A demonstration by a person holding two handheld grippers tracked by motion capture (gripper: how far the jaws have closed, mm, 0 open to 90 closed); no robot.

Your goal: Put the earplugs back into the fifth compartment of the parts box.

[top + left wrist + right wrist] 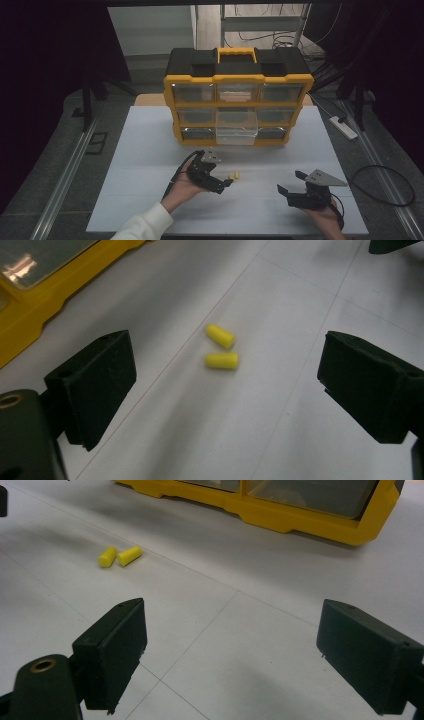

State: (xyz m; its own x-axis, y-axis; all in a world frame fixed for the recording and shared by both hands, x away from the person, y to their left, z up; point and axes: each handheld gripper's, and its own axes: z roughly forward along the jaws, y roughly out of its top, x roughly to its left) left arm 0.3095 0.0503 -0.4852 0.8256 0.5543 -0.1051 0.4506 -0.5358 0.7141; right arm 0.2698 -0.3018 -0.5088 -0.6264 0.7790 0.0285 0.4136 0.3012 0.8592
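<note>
both pairs of tongs sit low at the near edge of the counter (150,150), each in a hand. left tongs (220,176) gape wide, jaws well apart, nothing between them; seen from their own camera, the two yellow earplugs (221,348) lie on the white surface just ahead, between the lines of the jaws but not yet reached. right tongs (290,182) are wide too and empty, resting well off to the side, with the earplugs far from them.

the earplugs lie side by side, close together, maybe touching, though the picture is a bit soft there. they rest in the open between the left tongs and the yellow-and-black drawer box (238,95) standing farther back.

one clear drawer (236,131) in the middle of the box's bottom row looks pulled out toward the person, so that part seems done. judging by this, the picking up has not begun: neither plug is gripped, and carrying them to the drawer and closing it is likely all still ahead.
</note>
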